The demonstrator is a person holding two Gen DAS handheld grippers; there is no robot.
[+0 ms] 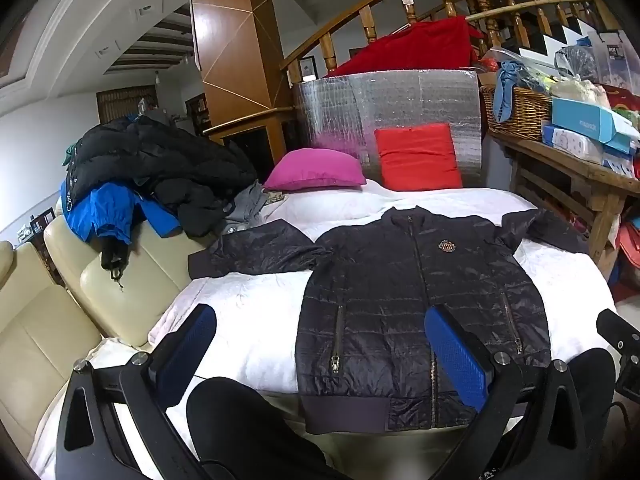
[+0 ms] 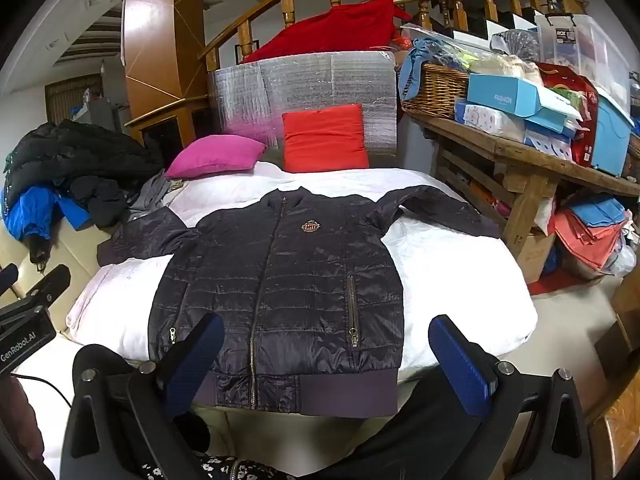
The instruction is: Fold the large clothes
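A white-covered bed (image 1: 248,320) carries the dark quilted jacket (image 1: 400,300), spread flat, front up. Only the left view shows the cream sofa (image 1: 48,320); only the right view shows folded coral cloths (image 2: 588,232). Left tongs (image 1: 324,352) and right tongs (image 2: 328,360) gape, empty.

I saw the dark quilted jacket (image 1: 420,292) lying flat and face up on the white bedding (image 1: 248,320), zipped shut, hem near me, collar far. Both sleeves spread out left and right. A small round badge (image 2: 308,227) sat on its chest, a zipped pocket on each side.
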